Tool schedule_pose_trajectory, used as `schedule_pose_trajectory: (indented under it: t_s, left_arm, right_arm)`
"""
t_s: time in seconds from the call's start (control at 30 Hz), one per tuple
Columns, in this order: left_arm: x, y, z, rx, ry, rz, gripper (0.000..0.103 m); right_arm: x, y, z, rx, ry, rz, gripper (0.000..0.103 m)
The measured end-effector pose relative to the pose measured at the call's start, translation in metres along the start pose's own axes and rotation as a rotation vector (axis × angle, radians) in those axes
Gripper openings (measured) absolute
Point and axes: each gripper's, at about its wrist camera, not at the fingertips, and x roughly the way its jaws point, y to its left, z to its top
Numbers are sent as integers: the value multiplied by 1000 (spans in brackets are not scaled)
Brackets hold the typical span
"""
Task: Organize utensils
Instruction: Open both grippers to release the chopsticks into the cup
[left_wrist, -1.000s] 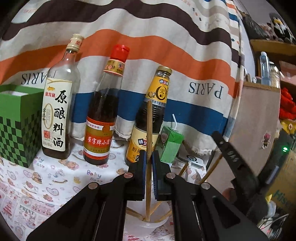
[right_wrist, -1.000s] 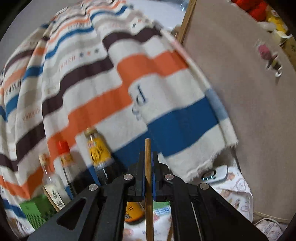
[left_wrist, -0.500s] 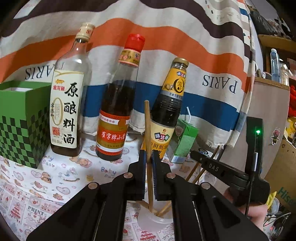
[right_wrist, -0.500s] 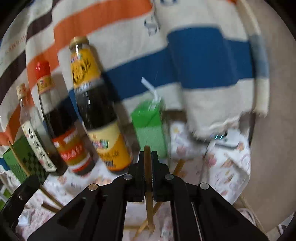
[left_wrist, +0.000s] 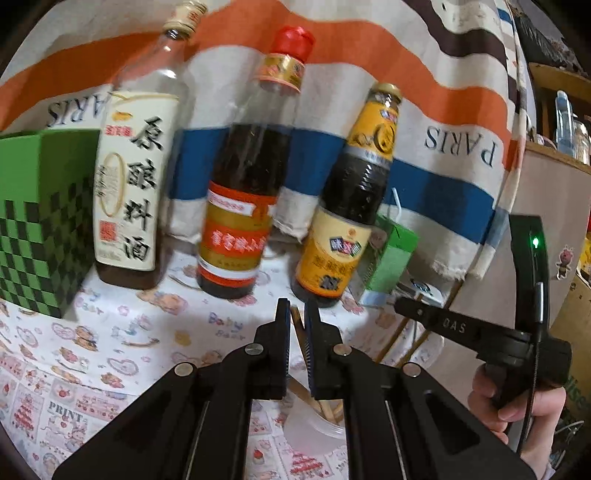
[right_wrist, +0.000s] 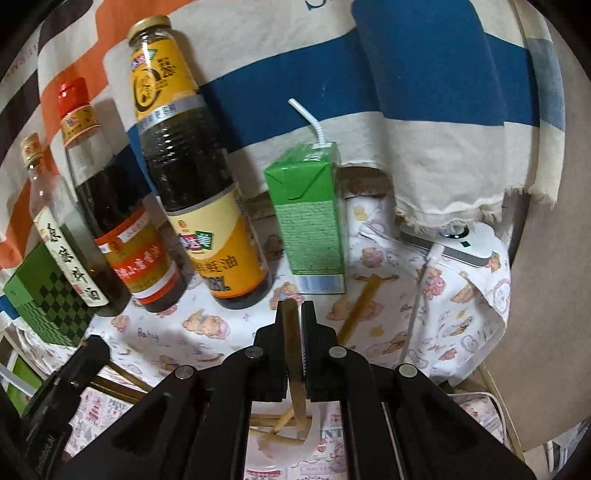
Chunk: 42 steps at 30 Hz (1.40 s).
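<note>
My left gripper (left_wrist: 297, 308) stands over a clear plastic cup (left_wrist: 314, 428) that holds several wooden chopsticks. A chopstick (left_wrist: 298, 330) shows in the narrow gap between its jaws, which look slightly parted. My right gripper (right_wrist: 294, 308) is shut on a wooden chopstick (right_wrist: 295, 354) whose lower end reaches down into the same cup (right_wrist: 306, 435). The right gripper also shows at the right of the left wrist view (left_wrist: 443, 325), held by a hand. Another chopstick (right_wrist: 360, 304) leans out of the cup to the right.
Three sauce bottles stand at the back: a clear one (left_wrist: 129, 177), a red-capped one (left_wrist: 243, 206), a yellow-labelled one (left_wrist: 347, 221). A green juice carton with a straw (right_wrist: 310, 218), a green checked box (left_wrist: 37, 221) and a white device (right_wrist: 454, 243) stand on the printed tablecloth. A striped cloth hangs behind.
Both grippers have come lower and closer to the table. The chopstick in the left gripper has slid down; its top now barely reaches the fingertips. The right gripper tilted down over the cup.
</note>
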Motion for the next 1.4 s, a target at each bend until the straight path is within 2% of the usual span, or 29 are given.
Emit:
schedule_pose_trajectory:
  t_s: [0.07,0.1,0.13,0.2,0.3,0.33,0.37,0.5,0.63,0.67,0.8,1.0,1.07,1.1,1.17,1.3,1.33,1.4]
  left_arm:
    - [-3,1,2,8,-13,31,21]
    - [-2,2,3,8,-13,58,22]
    - [-3,4,4,4,-20,80,23]
    - [-7,7,5,-10,-36,87,40]
    - [-17,9,13,-25,-71,144,56]
    - [-23,9,16,-20,-89,149,60]
    - [-29,7,19,-9,-109,156,66]
    - [-50,2,28,26,-172,202,79]
    - [-59,-5,35,58,-162,230,80]
    - [-60,-6,36,63,-164,232,81]
    - [-60,-7,38,64,-142,256,87]
    - [-61,-4,40,78,-115,312,90]
    - [-66,-5,45,91,-96,371,90]
    - [-74,-6,48,98,-124,419,90]
    - [-97,-8,49,94,-209,456,94]
    - [-123,-11,42,167,-207,416,96]
    - [-129,-10,38,170,-215,431,96]
    - [-146,-7,26,157,-274,524,96]
  right_arm:
    - [0,1,0,-7,-4,-17,8]
    - [-3,1,0,-10,-8,-22,19]
    - [-7,1,1,-12,-18,-26,41]
    - [-14,1,2,-14,-49,-35,65]
    - [-25,3,5,-29,-100,-54,68]
    - [-28,3,6,-28,-105,-45,73]
    - [-31,3,7,-24,-112,-30,76]
    - [-47,3,10,-21,-166,-2,86]
    - [-65,3,11,-27,-284,71,86]
    - [-67,3,11,-21,-291,77,86]
    - [-71,-1,16,9,-279,123,87]
    - [-72,4,13,-37,-278,86,87]
    - [-71,6,12,-30,-281,85,87]
    - [-72,6,12,-27,-281,93,87]
    - [-74,9,9,-25,-298,109,87]
    - [-79,21,-5,-55,-297,101,87]
    - [-84,27,-11,-83,-289,99,87]
    - [-94,33,-20,-104,-294,89,87]
